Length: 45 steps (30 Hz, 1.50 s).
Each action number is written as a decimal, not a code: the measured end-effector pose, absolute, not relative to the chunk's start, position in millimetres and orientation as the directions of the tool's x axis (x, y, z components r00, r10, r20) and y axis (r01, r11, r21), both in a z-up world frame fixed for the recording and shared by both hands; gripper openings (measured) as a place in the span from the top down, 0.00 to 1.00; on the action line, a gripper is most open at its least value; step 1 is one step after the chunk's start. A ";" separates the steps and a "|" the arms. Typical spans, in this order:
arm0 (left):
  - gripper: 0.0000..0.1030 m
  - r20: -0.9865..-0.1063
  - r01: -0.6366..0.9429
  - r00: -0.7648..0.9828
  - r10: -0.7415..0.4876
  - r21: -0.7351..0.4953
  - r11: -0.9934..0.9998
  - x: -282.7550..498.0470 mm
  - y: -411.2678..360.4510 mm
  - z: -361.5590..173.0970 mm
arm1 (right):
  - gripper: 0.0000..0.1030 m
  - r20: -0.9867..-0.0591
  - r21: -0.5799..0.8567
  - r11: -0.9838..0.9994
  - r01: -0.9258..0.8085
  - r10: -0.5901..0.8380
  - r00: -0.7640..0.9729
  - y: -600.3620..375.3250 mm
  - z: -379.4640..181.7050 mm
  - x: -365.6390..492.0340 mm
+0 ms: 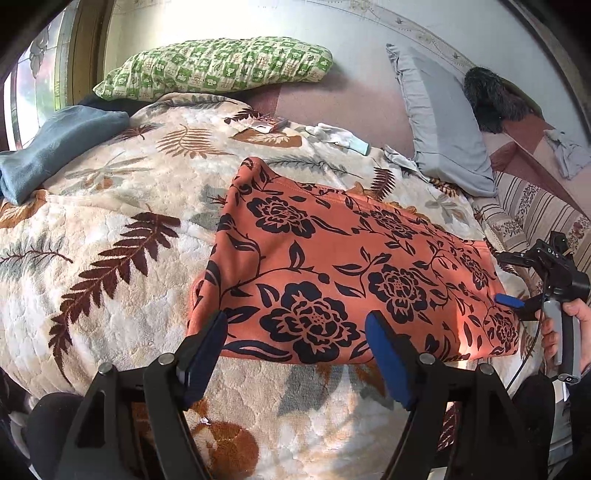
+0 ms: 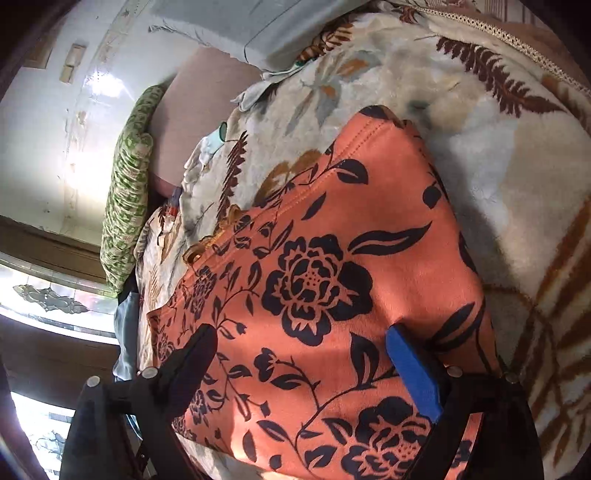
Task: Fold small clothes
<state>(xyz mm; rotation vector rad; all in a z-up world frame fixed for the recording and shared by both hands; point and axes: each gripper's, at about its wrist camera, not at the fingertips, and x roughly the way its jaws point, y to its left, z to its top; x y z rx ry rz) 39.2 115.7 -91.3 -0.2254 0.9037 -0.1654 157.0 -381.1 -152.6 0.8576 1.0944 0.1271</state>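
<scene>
An orange floral garment (image 1: pixel 351 266) is approached on the bed by both hand-held grippers (image 1: pixel 295 350) (image 2: pixel 299 365), jaws wide and empty; near corners must next be gripped.

Orange black-floral garment (image 1: pixel 332 266), folded flat on blanket (image 1: pixel 110 258).

Ahead of me a bed (image 1: pixel 92 332) lies under a cream fleece blanket (image 1: pixel 122 206) printed with brown fern leaves. A green checked pillow (image 1: pixel 214 66) and a grey pillow (image 1: pixel 439 125) lean against the pale wall (image 1: pixel 369 33). Daylight comes through a window (image 1: pixel 33 85) on my left.
</scene>
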 end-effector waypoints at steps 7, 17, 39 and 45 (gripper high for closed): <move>0.25 -0.762 0.077 0.608 -0.224 -0.225 0.971 37.2 103.1 -84.7 | 0.08 -0.754 0.634 0.700 0.330 0.465 0.464 -389.3 -165.3 147.4; 0.25 -0.789 0.097 0.581 -0.200 -0.177 0.979 42.6 86.4 -87.2 | 0.08 -0.713 0.668 0.679 0.305 0.466 0.523 -400.6 -158.9 144.2; 0.25 -0.789 0.135 0.576 -0.211 -0.163 0.977 73.2 61.8 -90.0 | 0.09 -0.605 0.773 0.567 0.286 0.520 0.603 -407.7 -134.7 117.2; 0.25 -0.771 0.183 0.592 -0.234 -0.154 0.971 88.0 30.5 -80.1 | 0.09 -0.586 0.807 0.482 0.342 0.576 0.570 -398.1 -146.7 40.4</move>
